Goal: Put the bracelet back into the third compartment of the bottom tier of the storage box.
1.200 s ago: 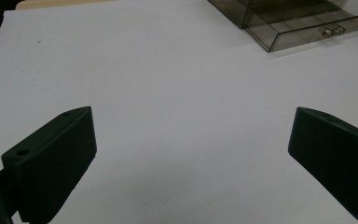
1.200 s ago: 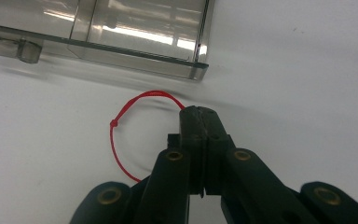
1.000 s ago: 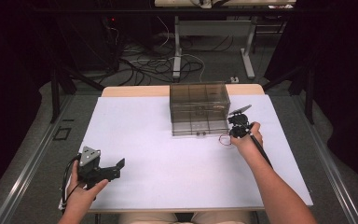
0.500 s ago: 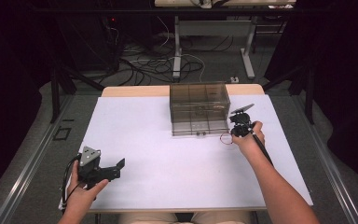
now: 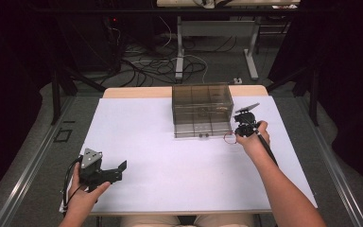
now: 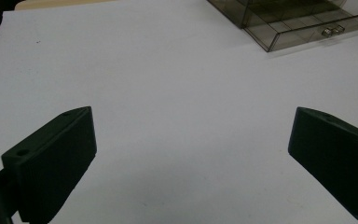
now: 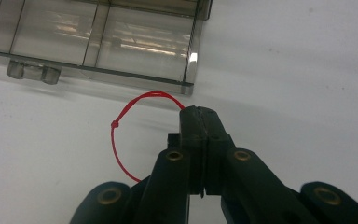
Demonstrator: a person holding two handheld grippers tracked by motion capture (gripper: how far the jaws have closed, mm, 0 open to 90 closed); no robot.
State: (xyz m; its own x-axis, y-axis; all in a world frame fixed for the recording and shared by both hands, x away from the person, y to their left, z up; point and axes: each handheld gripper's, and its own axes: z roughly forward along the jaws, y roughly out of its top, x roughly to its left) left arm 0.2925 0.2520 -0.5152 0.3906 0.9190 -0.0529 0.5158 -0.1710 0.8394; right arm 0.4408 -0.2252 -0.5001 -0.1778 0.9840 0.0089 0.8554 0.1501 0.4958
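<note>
right hand-held gripper (image 7: 199, 114) clamped on red string loop (image 7: 121, 135) beside smoky drawer box (image 5: 202, 109), poised for stowing; left hand-held gripper (image 6: 191, 158) gapes idle above the tabletop (image 5: 160, 142).

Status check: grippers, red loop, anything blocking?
Right gripper shut on red string loop. Left gripper open, idle. Drawer box just ahead; nothing blocking.

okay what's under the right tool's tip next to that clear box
The right tool, jaws shut, pinches a red string loop over the white table, beside the clear drawer box. The loop's near end passes under the jaws, hidden.
</note>
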